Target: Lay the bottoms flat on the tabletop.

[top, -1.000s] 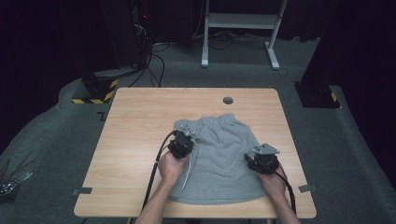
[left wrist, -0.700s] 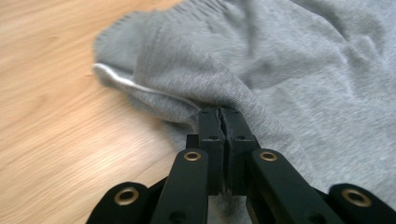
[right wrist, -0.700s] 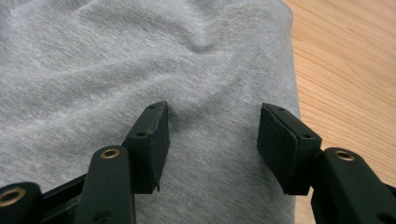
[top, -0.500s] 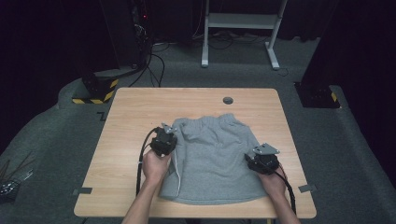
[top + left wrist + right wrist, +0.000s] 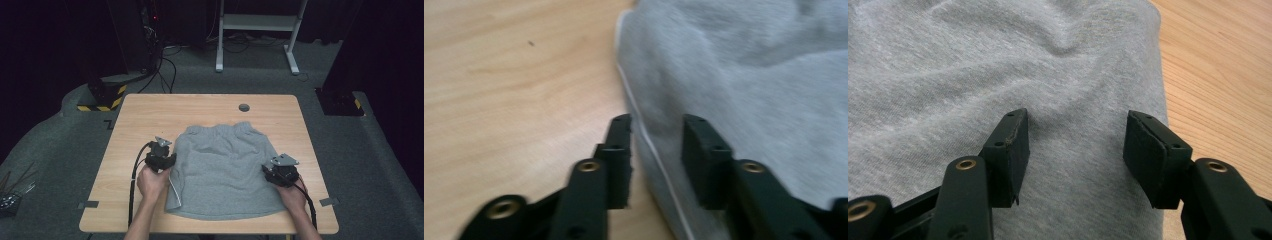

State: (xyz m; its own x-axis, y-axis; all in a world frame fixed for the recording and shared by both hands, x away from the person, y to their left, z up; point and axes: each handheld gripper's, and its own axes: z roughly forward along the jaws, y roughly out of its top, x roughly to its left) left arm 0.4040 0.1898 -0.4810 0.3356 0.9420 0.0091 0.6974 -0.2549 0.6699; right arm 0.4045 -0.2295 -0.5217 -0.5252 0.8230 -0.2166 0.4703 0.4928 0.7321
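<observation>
Shorts (image 5: 225, 167) lie flat on my worktop (image 5: 140, 115), grey fleece, waistband at the far end with its gathered elastic edge, hem toward the near edge. The cloth is soft and faintly mottled, with shallow wrinkles running across the upper half. A thin white line, a seam or piping, runs down the left side edge.

My left gripper (image 5: 656, 150) sits at that left edge. Its fingers (image 5: 619, 150) are spread with a moderate gap: one finger stands over bare wood just outside the cloth, the other over the fleece, so the white-lined edge passes between them. I cannot tell whether the tips touch the cloth. In the high view the left gripper (image 5: 160, 157) is held in my left hand (image 5: 152, 181), cable trailing back along the forearm.

My right gripper (image 5: 1075, 150) is over the right part of the shorts (image 5: 998, 75). Its fingers (image 5: 1013, 145) are spread wide, both over grey cloth, with the right side edge of the shorts just beyond the outer finger and wood past that. Nothing is pinched between them. From above, the right gripper (image 5: 280, 170) carries its grey plate on top, my right hand (image 5: 292, 195) behind it.

A small dark round spot (image 5: 244, 107) sits on the worktop beyond the waistband, well apart from both pairs of fingers.
</observation>
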